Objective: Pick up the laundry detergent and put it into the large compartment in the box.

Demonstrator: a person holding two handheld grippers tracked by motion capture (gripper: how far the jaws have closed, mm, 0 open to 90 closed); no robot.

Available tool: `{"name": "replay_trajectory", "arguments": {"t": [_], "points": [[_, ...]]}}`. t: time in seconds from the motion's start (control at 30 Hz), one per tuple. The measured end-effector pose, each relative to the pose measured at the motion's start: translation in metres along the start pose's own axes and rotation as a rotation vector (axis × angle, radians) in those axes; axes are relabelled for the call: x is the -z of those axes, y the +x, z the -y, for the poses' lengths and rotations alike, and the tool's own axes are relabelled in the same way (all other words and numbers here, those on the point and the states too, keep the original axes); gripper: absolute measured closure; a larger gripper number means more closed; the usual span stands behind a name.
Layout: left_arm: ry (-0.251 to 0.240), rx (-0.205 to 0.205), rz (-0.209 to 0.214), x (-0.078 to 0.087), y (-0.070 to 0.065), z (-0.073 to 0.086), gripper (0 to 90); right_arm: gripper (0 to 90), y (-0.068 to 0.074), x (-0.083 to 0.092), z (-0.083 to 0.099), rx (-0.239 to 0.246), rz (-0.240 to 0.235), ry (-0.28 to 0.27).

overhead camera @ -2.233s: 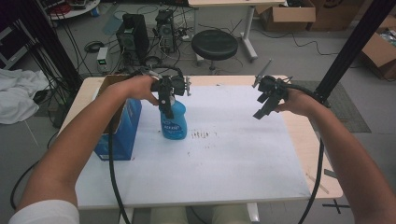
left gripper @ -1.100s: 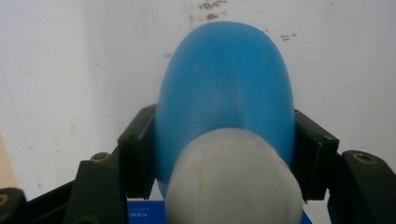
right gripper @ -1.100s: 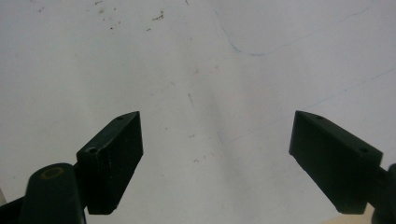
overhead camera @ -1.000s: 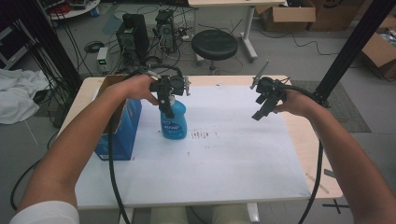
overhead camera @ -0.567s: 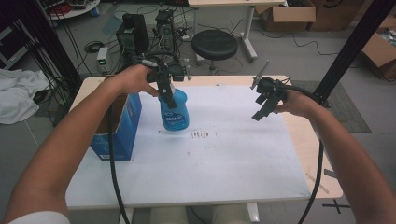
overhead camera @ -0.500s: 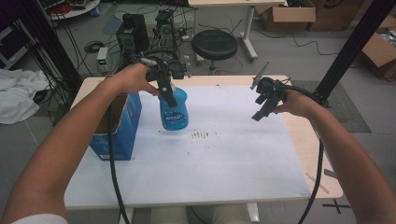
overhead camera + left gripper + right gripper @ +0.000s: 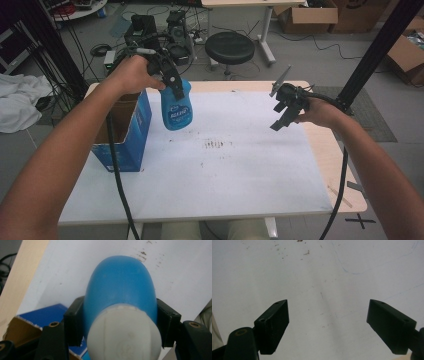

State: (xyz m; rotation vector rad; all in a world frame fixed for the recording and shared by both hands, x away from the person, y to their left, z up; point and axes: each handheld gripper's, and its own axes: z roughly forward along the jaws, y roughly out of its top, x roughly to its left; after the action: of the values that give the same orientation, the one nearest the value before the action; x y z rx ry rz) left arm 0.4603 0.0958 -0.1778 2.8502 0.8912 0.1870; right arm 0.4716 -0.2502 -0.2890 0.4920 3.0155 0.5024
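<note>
Your left gripper (image 7: 172,85) pinches the blue bottle (image 7: 176,109) clear above the table (image 7: 240,170) beside the blue box (image 7: 131,135); your right gripper (image 7: 282,112) hovers, jaws spread.

Lab: electronics (image 7: 142,27), cables (image 7: 70,37), stool (image 7: 229,48), cardboard boxes (image 7: 307,17).
</note>
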Motion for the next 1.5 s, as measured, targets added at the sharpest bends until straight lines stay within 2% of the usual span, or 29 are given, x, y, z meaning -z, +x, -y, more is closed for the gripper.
{"name": "replay_trajectory", "arguments": {"t": [0.2,0.27,0.33,0.47,0.6,0.73,0.97,1.27,1.5], "points": [[-0.021,0.126,-0.023,0.014,0.004,0.005,37.8,17.9,0.002,-0.002,0.006,0.005,-0.001,0.002],[-0.012,0.164,-0.041,0.018,0.003,0.006,37.8,17.8,0.002,-0.002,0.007,0.006,-0.001,-0.001],[-0.013,0.191,-0.055,0.021,0.003,0.006,37.8,17.8,0.003,-0.003,0.007,0.013,-0.004,-0.005],[-0.018,0.28,-0.063,0.028,0.004,0.009,37.9,17.8,0.005,-0.004,0.006,0.025,-0.006,-0.006],[-0.033,0.397,-0.062,0.039,0.007,0.014,37.9,17.6,0.007,-0.006,0.007,0.036,-0.006,-0.001],[-0.016,0.468,-0.078,0.044,0.007,0.017,37.9,17.7,0.007,-0.003,0.007,0.044,-0.01,-0.023],[0.027,0.589,-0.107,0.051,0.011,0.029,37.9,17.8,0.009,-0.002,0.008,0.059,-0.008,-0.021],[0.016,0.742,-0.121,0.067,0.02,0.052,37.9,17.7,0.011,-0.002,0.006,0.071,-0.012,-0.034],[0.009,0.821,-0.123,0.077,0.031,0.073,37.9,17.7,0.012,-0.003,0.004,0.08,-0.016,-0.031]]}}
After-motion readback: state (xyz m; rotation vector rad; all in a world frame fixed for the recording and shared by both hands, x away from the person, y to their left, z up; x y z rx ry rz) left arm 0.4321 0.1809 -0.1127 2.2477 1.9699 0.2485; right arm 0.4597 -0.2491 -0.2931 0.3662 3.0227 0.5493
